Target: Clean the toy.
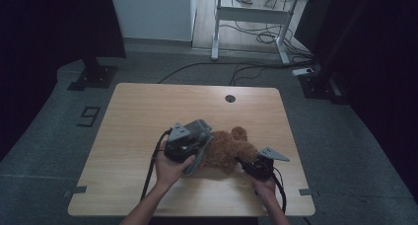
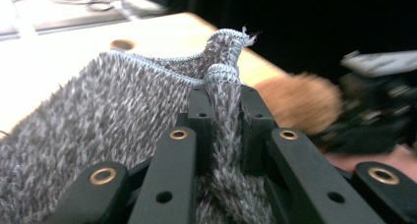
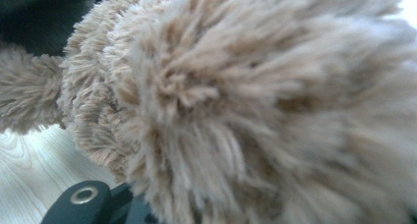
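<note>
Pale wood-grain tabletop (image 1: 138, 116) in a dim room, with dark curtains on both sides. Starting at the near edge: two forearms come in from the bottom, each hand gripping a tool. The left tool (image 2: 221, 94) is clenched on a gathered fold of a grey towel (image 2: 98, 121). Up close it's a nubby heathered terry with a lighter stitched hem, and the pinch sits right at the hem, so the cloth puckers into a ridge between the black jaws. My guess is it's grabbed at the edge so the rest can hang free and be draped or pulled over the toy.

The right tool (image 1: 249, 167) is buried in a brown plush bear (image 1: 229, 151), which lies on its side around the middle of the near half of the tabletop, touching the towel. The fur is long, shaggy and soft-looking, lighter tan up close. Honestly can't tell whether those jaws are pinching the fur or just shoved against it; it looks like that hand is steadying the bear while the other works the cloth.

Farther back is a round cable hole (image 1: 230, 98) near the far edge, then grey floor with loose cables (image 1: 256, 37) and a white desk frame (image 1: 246, 18).
</note>
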A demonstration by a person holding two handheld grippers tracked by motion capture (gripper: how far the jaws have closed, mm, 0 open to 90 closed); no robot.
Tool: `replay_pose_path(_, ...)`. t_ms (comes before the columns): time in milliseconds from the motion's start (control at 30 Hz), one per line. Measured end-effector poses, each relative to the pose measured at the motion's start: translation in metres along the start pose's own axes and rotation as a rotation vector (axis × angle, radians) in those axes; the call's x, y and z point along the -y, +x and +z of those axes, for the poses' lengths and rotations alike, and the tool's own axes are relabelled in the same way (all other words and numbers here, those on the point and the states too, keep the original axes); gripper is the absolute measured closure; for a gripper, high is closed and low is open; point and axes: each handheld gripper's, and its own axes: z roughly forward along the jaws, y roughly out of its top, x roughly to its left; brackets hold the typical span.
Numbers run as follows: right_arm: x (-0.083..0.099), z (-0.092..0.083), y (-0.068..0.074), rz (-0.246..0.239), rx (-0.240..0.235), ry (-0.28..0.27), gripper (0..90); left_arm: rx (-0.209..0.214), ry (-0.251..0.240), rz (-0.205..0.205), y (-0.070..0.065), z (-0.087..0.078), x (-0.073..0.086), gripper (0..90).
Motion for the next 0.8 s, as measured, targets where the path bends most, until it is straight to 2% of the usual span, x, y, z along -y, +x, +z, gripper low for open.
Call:
replay_pose_path(100, 0.0, 0.0, 0.0, -0.002, 0.0, -0.001, 68.3, 0.052, 0.01, 0.049, -0.03, 0.024, -0.016, 78.5)
replay_pose_path(200, -0.001, -0.001, 0.0, -0.001, 0.004, -0.003, 68.3, 0.079, 0.06, 0.079, -0.051, 0.057, -0.019, 78.5)
replay_pose_path(300, -0.001, -0.002, 0.0, 0.001, 0.004, -0.008, 68.5, 0.05, 0.129, 0.084, -0.054, 0.088, -0.008, 78.6)
replay_pose_path(367, -0.002, -0.003, 0.0, 0.006, 0.002, -0.011, 68.9, 0.038, 0.137, 0.081, -0.048, 0.095, 0.003, 78.9)
replay_pose_path(433, -0.002, -0.002, -0.002, 0.011, 0.0, 0.009, 69.0, 0.035, 0.124, 0.06, -0.04, 0.091, 0.008, 79.0)
replay_pose_path(500, -0.001, -0.001, -0.003, 0.029, -0.007, 0.004, 69.0, 0.004, 0.118, 0.067, -0.033, 0.082, 0.011, 79.0)
replay_pose_path(700, -0.004, -0.003, -0.002, 0.043, -0.002, -0.001, 69.0, -0.045, 0.091, 0.016, -0.002, 0.045, 0.021, 79.0)
replay_pose_path(800, -0.003, -0.002, -0.003, 0.057, -0.005, -0.003, 69.0, -0.078, 0.095, -0.015, 0.015, 0.029, 0.029, 78.9)
